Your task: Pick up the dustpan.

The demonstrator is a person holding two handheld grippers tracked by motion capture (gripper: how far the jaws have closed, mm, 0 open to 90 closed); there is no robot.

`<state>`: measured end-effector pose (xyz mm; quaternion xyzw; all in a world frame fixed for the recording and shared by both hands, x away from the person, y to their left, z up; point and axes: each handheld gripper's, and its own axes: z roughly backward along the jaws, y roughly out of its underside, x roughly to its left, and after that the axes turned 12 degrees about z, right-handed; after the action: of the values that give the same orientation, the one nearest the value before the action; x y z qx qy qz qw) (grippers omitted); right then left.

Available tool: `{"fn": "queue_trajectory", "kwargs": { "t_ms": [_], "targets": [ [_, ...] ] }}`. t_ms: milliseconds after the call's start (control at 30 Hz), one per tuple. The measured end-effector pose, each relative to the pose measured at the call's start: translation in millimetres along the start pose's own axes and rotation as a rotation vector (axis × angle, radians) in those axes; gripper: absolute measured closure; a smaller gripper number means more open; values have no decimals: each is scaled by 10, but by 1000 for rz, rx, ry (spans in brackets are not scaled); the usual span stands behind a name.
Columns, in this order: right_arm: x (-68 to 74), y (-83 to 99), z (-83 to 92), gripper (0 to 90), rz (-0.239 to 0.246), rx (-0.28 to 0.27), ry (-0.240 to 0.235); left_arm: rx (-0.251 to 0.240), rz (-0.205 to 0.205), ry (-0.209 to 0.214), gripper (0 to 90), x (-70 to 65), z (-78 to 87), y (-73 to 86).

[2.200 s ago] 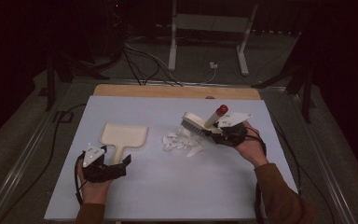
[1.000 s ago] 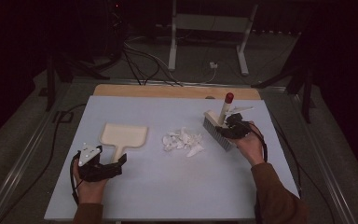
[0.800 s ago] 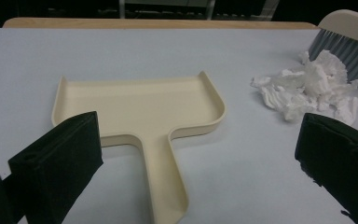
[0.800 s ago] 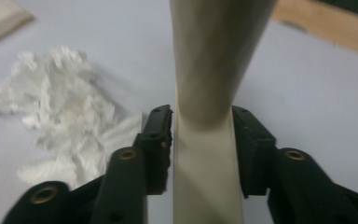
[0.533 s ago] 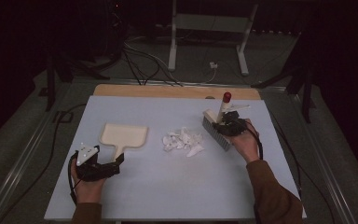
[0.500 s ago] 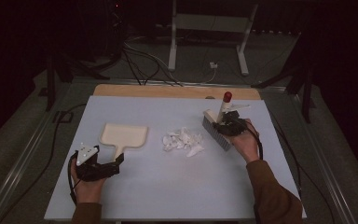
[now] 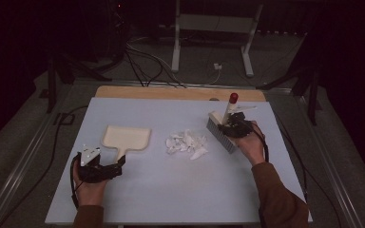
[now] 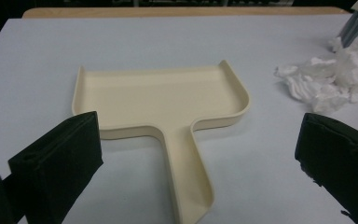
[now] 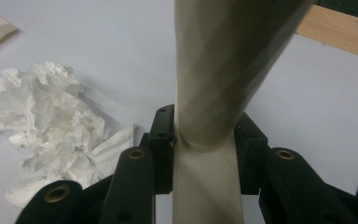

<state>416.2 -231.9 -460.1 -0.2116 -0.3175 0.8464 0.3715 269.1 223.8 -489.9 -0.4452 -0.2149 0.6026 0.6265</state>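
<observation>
- High view: we see one dustpan (image 7: 126, 138) with nothing in it, one brush (image 7: 222, 130) and one heap of paper scraps (image 7: 186, 144) lying between them on the table (image 7: 171, 190). The right gripper (image 7: 233, 127) clamps the brush's handle; the left gripper (image 7: 105, 170) sits near the pan's handle.
- Left gripper view: we find its jaws apart, either side of the dustpan (image 8: 161, 100) handle, not touching; scraps (image 8: 331, 81) lie beside it.
- Right gripper view: jaws grip the brush (image 9: 214, 93) handle; scraps (image 9: 56, 130) beside.
</observation>
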Motion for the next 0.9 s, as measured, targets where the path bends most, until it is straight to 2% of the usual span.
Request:
{"fn": "queue_trajectory", "kwargs": {
  "t_ms": [133, 333, 433, 567, 600, 700, 733, 800, 900],
  "targets": [
    [0, -1, -2, 663, -1, 0, -1, 24, -3, -23, 13, -18, -65, 5],
    [-14, 1, -3, 663, -4, 0, -3, 89, -15, -75, 45, -40, -202, 9],
    [-18, 5, 1, 663, -6, 0, -4, 108, -1, -100, 56, -38, -266, 4],
    [-21, 12, 7, 663, -5, 1, -4, 129, 11, -110, 70, -40, -321, 0],
    [-20, 13, 8, 663, -5, 1, -4, 129, 5, -124, 79, -47, -331, 3],
    [-21, 12, 7, 663, -5, 2, -2, 141, 8, -126, 122, -62, -374, 10],
    [-20, 12, 7, 663, -7, 2, -1, 148, 3, -142, 126, -69, -391, 14],
    [-17, 11, 7, 663, -7, 2, 0, 161, 1, -142, 132, -75, -420, 18],
    [-15, 13, 8, 663, -5, 0, -4, 182, -18, -171, 135, -102, -466, 34]
  ]
}}
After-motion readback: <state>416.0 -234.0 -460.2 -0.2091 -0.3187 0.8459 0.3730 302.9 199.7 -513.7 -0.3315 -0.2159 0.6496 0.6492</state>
